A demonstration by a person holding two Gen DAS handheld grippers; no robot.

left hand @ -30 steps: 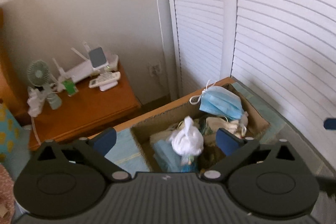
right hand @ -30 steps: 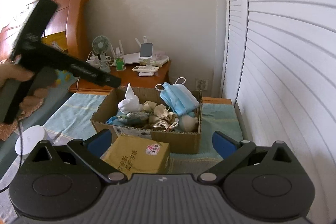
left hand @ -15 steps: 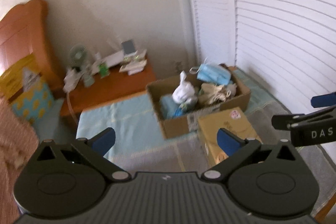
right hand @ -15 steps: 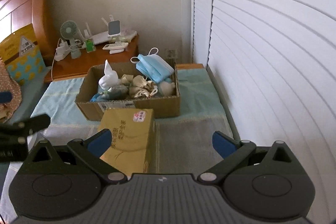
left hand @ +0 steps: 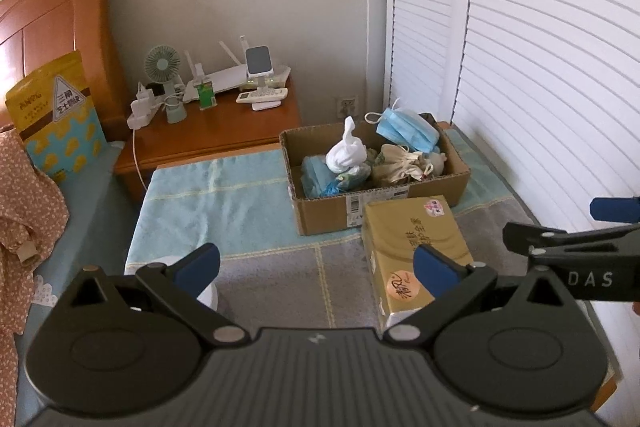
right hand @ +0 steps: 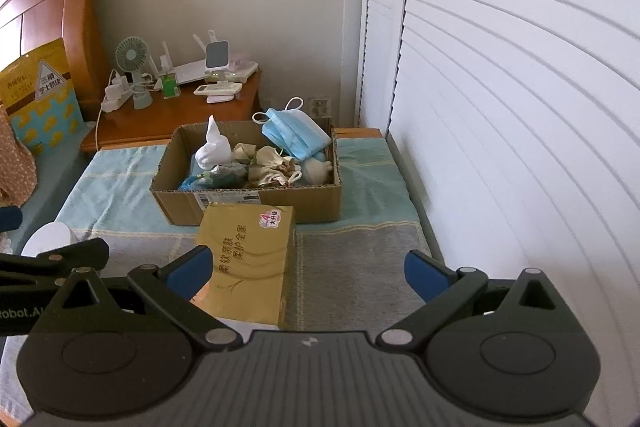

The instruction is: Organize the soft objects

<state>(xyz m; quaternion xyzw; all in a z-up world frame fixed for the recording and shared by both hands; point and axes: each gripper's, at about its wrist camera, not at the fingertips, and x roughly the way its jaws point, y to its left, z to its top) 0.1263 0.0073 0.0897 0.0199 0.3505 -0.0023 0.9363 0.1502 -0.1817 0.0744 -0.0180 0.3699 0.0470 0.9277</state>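
We see the left gripper (left hand: pixel 316 267) and the right gripper (right hand: pixel 307 269) both with jaws spread and holding nothing, hovering above the bed. The soft objects lie in the cardboard box (left hand: pixel 384 211) on the light blue towel (left hand: pixel 216 203): a white tied bundle (left hand: pixel 346 154), blue face masks (left hand: pixel 408 131) and beige pouches (left hand: pixel 400 167). A yellow tissue pack (right hand: pixel 248 263) sits just in front of the box.

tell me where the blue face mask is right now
The blue face mask is draped over the far right corner of the cardboard box, behind the beige pouches and right of the white knotted bag.
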